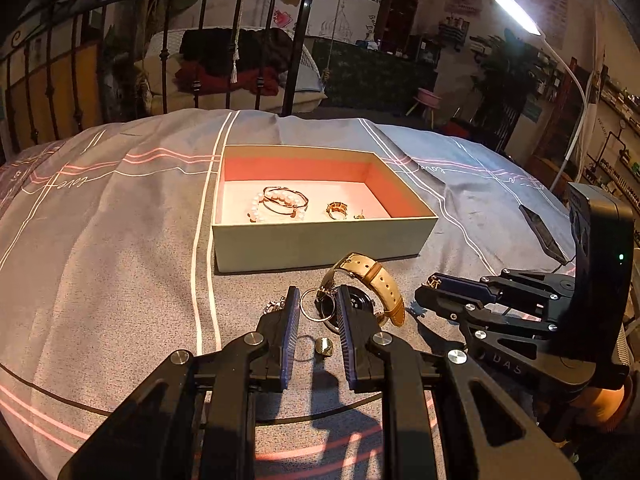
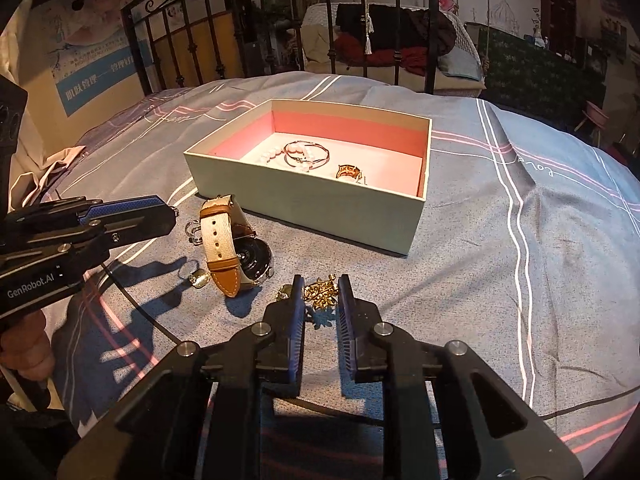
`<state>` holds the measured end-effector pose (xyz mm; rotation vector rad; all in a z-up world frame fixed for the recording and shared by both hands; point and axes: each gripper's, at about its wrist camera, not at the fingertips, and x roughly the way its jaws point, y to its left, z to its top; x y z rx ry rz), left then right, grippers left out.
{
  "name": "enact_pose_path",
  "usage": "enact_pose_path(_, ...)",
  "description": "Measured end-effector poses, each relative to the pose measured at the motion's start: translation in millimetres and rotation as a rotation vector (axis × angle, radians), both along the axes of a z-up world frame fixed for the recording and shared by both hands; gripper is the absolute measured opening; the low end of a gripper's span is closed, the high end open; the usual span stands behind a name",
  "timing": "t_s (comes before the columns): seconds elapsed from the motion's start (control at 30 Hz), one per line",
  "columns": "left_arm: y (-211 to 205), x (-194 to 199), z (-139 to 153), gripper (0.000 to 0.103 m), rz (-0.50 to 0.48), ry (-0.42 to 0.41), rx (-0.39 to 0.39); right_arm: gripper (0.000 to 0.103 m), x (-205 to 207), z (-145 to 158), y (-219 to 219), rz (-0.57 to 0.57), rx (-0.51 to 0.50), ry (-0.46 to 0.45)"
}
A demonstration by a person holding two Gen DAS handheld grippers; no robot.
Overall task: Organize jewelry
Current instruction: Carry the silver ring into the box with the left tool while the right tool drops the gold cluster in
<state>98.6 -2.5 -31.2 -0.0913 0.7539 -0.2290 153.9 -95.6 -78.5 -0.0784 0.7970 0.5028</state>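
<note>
Seen from the right wrist, the left gripper at nine o'clock is cut off by the frame edge, jaws narrow; whether they hold the key ring is unclear. The watch lies at centre. Right gripper at six o'clock is clamped on a gold brooch. The box at twelve o'clock holds a pearl bracelet

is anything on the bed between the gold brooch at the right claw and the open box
Nothing visible. The gold brooch sits between the right claw fingers, and bare bedspread runs from it to the box. The watch lies off to the left, clear of that line. Only the box's near wall must be cleared.
</note>
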Motion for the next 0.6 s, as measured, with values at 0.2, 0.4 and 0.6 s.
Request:
enact_pose_path(0.2, -2.3, 10.7, 7.1, 0.018, 0.004, -0.005, -0.009, 0.018, 1.0, 7.4, 2.3, 0.010, 0.007, -0.011)
enact_pose_path(0.4, -7.8, 17.8, 10.9, 0.018, 0.002, -0.007, -0.015, 0.018, 3.8, 11.3, 5.4, 0.008, 0.007, -0.012)
enact_pose_path(0.6, -9.1, 24.5, 12.1, 0.018, 0.009, -0.004, -0.004, 0.018, 10.8, 17.8, 5.7, 0.008, 0.011, -0.028)
